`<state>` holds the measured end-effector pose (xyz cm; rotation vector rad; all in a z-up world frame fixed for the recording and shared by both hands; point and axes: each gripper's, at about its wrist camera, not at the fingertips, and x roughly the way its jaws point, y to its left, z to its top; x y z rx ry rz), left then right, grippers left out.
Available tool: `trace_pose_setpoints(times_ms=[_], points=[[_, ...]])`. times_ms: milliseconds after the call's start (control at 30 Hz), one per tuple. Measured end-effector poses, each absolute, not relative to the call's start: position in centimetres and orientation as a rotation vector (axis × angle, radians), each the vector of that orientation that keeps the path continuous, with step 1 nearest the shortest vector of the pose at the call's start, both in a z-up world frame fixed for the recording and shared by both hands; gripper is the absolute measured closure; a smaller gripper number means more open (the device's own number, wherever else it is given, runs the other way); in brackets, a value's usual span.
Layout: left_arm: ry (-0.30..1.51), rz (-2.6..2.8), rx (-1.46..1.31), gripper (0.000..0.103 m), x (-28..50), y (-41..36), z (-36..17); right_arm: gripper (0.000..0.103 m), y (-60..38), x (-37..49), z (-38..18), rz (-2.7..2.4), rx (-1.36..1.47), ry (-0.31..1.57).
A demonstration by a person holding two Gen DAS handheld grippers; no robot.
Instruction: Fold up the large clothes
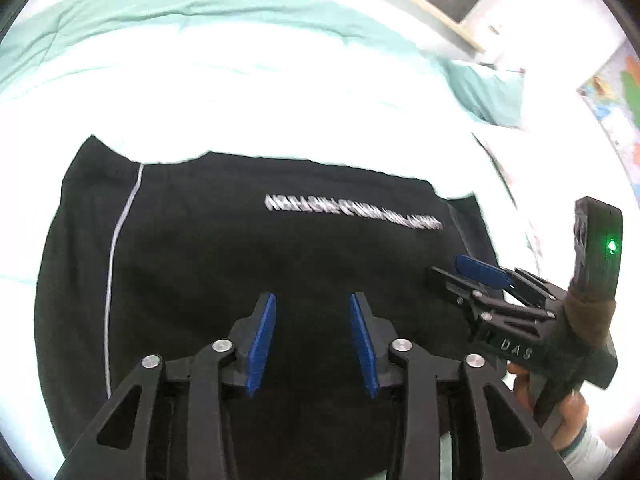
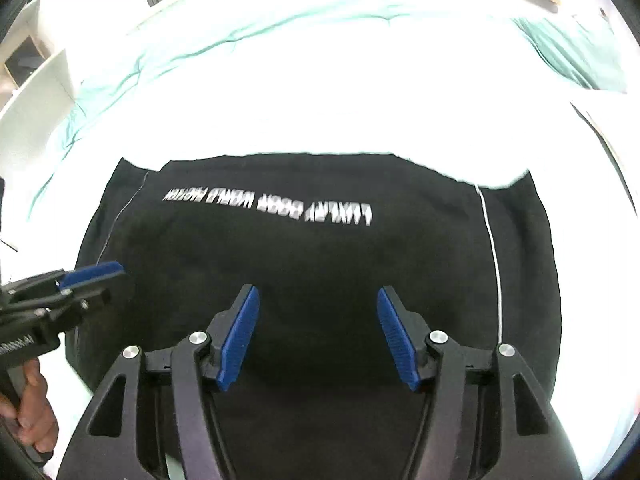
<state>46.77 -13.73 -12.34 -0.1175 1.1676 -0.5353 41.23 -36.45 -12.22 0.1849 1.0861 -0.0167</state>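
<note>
A black garment [image 1: 240, 260] with a line of white lettering and thin white piping lies flat on the bed, folded into a wide block. My left gripper [image 1: 313, 300] hangs over its near middle, blue pads apart with nothing between them. My right gripper [image 2: 317, 292] also stands open over the garment [image 2: 320, 248], its pads wider apart and nothing between them. In the left wrist view the right gripper [image 1: 452, 270] shows near the garment's right edge. In the right wrist view the left gripper [image 2: 114, 282] shows near the left edge. A hand holds each gripper's handle.
A white duvet [image 1: 280, 100] covers the bed, with a teal sheet [image 1: 160, 16] at the far side. A pale wooden bed frame [image 1: 440, 12] runs behind it. White shelves [image 2: 36, 84] stand at the far left, and a coloured poster [image 1: 616, 96] at the right.
</note>
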Motion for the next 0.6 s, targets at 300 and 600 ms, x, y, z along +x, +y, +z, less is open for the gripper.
trace_pose_setpoints(times_ms=[300,600], points=[[1.324,-0.441,-0.171,0.063,50.8,-14.9,-19.7,0.031,-36.9,44.4,-20.2,-0.061,0.121,1.209],[1.211,-0.541,-0.132,0.062,43.1,-12.5,-13.3,0.031,-36.9,37.4,-12.5,0.021,0.173,1.105]])
